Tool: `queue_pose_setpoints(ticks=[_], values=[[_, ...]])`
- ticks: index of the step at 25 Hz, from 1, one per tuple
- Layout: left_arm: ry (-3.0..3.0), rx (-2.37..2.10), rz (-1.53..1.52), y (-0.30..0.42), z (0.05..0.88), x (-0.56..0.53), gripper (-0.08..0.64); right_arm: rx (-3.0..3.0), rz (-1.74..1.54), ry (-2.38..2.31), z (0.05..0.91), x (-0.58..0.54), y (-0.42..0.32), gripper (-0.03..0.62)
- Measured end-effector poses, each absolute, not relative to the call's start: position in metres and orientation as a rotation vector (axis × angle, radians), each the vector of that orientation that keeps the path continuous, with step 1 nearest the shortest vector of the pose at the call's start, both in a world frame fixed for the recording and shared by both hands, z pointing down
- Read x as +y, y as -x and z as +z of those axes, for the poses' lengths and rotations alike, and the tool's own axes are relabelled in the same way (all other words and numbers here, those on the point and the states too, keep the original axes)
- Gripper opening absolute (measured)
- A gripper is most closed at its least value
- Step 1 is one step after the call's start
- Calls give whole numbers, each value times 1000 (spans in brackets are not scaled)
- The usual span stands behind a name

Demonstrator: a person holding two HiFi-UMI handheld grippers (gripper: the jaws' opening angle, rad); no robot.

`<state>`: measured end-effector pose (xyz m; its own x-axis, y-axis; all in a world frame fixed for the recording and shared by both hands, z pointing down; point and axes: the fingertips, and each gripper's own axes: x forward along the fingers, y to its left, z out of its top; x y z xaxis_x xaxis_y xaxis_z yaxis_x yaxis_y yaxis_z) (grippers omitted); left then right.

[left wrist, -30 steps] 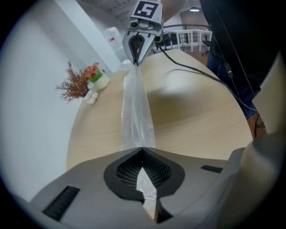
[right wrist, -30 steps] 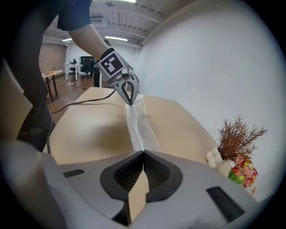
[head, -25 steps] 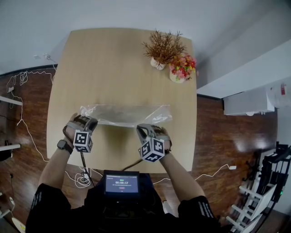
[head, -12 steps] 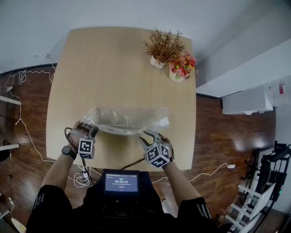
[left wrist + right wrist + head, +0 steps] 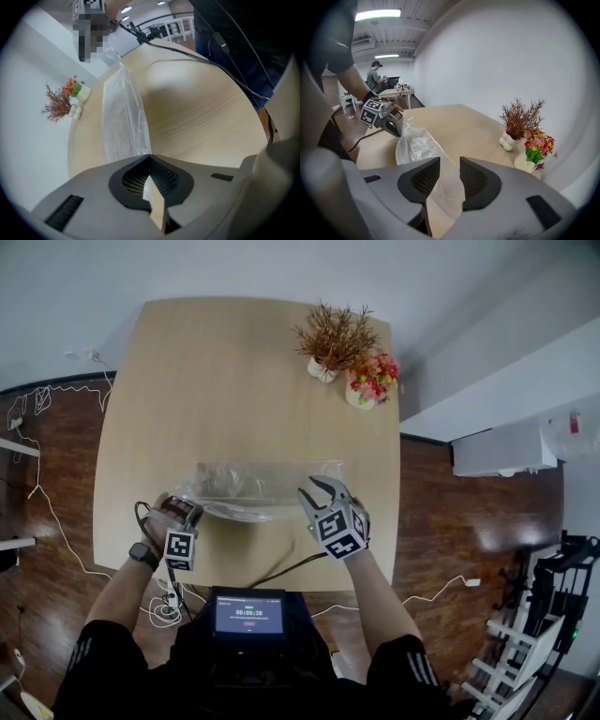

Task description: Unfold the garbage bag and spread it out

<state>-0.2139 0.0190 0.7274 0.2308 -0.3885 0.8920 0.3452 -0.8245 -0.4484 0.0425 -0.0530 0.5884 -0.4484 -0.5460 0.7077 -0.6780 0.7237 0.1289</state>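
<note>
Task status: partly done. Found as one long band across the near half of the tabletop: garbage bag, clear film, laid crosswise in front of the person. Drawn out along its length, yet narrow, creased and apparently doubled across its width. Left to do, by judgement: open out the width and flatten the film on the wood.

Left claw: closed fully on the left end of the bag, with film pinched in the bite and trailing away over the tabletop.

Right claw: at the right end of the bag, jaws partly apart, having just been opening. Film visible through the gap, pressed by neither pad. Nothing gripped.

Count of items:
- garbage bag: one
- claws: two, one per hand
- tabletop: one
- dried brown plant: one, at the far right corner
- pot of bright flowers: one, just beside the dried plant, well apart from the bag
- small screen: one, at the person's chest
</note>
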Motion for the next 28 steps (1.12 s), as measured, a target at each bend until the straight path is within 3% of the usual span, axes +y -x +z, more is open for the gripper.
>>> queue_pose_setpoints(ticks=[12, 28], values=[[1950, 47, -1690, 227, 741, 24, 0, -1913, 353, -620, 711, -12, -65, 158], [2304, 179, -1622, 210, 678, 27, 17, -1862, 385, -548, 740, -3, -70, 160]])
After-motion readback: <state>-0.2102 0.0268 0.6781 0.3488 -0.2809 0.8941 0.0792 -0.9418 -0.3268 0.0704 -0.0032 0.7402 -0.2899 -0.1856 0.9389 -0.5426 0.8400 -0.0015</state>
